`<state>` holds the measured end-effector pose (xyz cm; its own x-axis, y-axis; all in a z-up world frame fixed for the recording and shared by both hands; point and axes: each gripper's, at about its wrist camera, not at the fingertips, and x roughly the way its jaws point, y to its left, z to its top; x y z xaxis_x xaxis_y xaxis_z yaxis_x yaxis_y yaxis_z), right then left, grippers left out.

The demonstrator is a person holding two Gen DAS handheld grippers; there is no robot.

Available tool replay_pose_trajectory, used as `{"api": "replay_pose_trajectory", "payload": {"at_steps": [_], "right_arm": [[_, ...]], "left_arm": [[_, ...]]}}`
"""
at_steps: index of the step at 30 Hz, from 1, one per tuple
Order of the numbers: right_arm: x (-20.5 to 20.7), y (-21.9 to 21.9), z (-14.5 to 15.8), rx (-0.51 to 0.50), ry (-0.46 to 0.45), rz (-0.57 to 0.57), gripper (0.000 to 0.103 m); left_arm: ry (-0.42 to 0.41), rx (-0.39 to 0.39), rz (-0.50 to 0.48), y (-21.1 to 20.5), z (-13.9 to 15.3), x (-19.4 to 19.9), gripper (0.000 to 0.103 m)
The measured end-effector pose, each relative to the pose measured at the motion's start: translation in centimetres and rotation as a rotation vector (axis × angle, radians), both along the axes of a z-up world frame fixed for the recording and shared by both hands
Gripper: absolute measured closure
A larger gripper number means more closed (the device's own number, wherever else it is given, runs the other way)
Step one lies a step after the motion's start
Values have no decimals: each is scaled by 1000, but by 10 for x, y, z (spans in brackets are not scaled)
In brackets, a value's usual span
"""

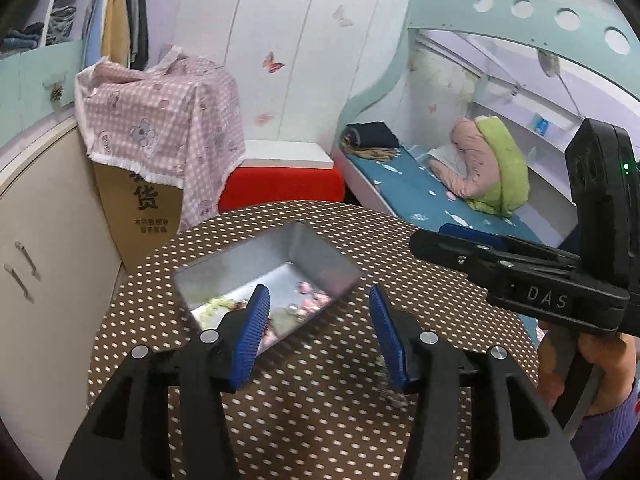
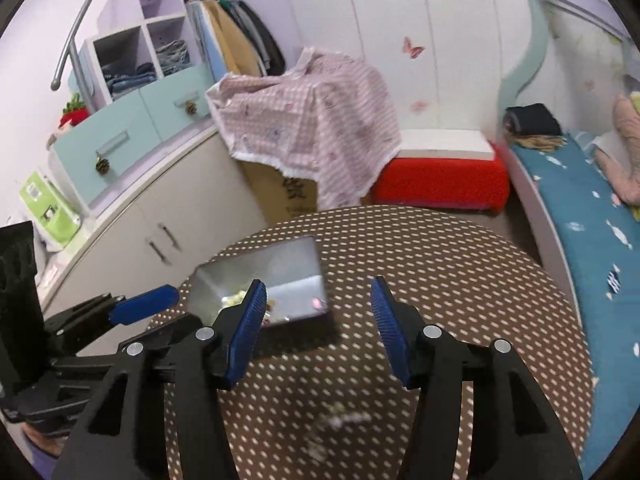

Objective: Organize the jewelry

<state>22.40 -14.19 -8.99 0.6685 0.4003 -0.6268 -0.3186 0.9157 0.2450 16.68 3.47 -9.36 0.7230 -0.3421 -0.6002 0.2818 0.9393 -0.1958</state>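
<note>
We see our left gripper spread wide and holding nothing, poised above the dotted table with the metal tin just beyond its fingertips. Our right gripper also gapes wide and empty, the tin ahead and left of it. Blurred pink and pale jewelry lies inside the tin, and a pale blurred piece sits on the table near us.
</note>
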Motion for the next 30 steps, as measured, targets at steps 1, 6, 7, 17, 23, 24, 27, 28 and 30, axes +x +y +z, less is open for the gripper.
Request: {"api": "replay_pose_trajectory", "payload": {"at_steps": [1,6,7,17,23,24,27,28,30], "right_arm": [[-4,-6,-1,-6,-3,-15,45],[-29,-39,-17,-27,2,-76,44],[-32,-44,-21,-27,9,-84,44],[-59,-90,-70,12,94,-155,43],[-68,-99,-87,35,125,-155,44],[-69,-100,-89,39,126,-155,44],[-72,-100,-90,45,125,-149,43],[-71,-100,-90,47,125,-148,43],[-71,-99,-90,49,124,-145,43]], "left_arm": [[0,0,-10,-5,-1,-3,53],[32,15,-46,-30,-17,-15,53],[46,16,-52,-34,-22,-16,53],[163,70,-91,-69,-69,-16,53],[200,131,-93,-82,-88,-12,53],[201,144,-90,-84,-90,-11,53],[203,171,-86,-87,-93,-10,53],[207,179,-85,-87,-95,-9,54],[198,189,-80,-87,-96,-8,56]]}}
